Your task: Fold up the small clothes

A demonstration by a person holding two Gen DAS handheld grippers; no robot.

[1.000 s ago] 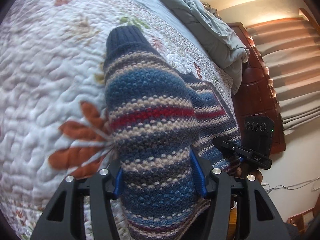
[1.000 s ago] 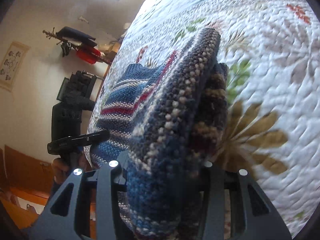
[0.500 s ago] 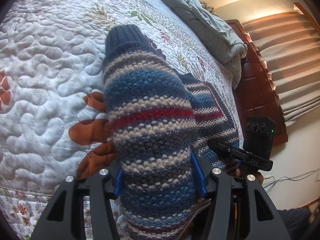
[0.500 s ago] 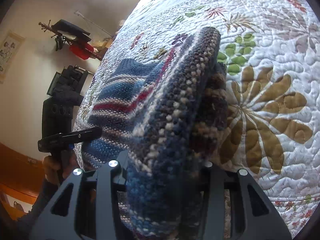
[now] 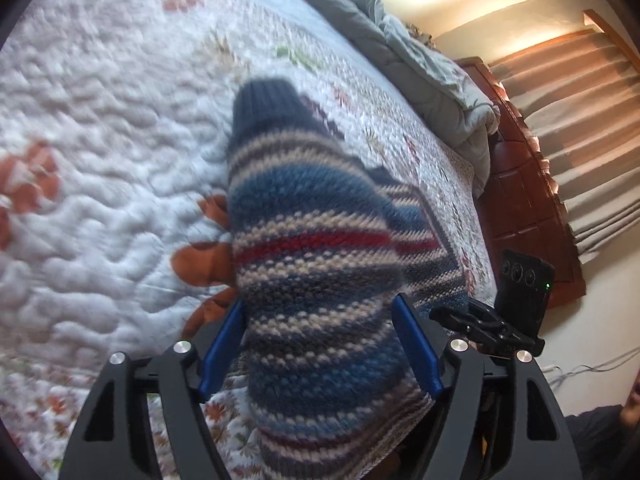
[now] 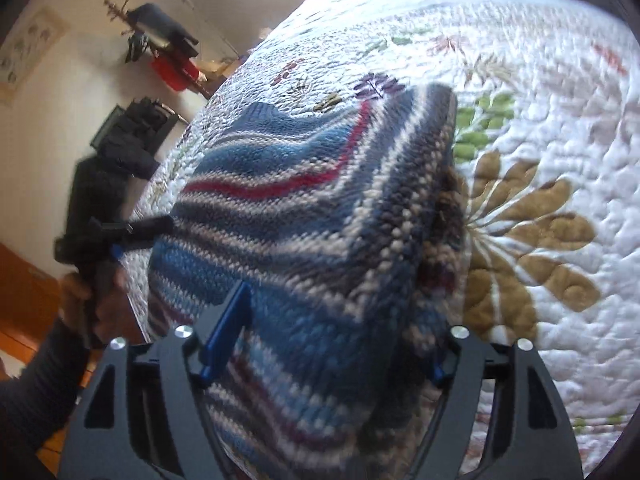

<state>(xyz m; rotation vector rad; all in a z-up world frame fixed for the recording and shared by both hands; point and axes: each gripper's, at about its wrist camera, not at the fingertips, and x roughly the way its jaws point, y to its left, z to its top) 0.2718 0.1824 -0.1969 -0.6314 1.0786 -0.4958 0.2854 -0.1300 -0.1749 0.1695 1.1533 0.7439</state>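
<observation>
Ahead of left gripper (image 5: 320, 344): I see the striped sweater (image 5: 312, 248) filling the gap between its opening jaws
Left of it: bare quilt (image 5: 100, 168), room to pass
Far edge: rumpled grey blanket (image 5: 432, 68) blocks
Right gripper (image 6: 324, 332): jaws opening, sweater bulk between them
Its right: open quilt
Its left: other gripper close by
</observation>
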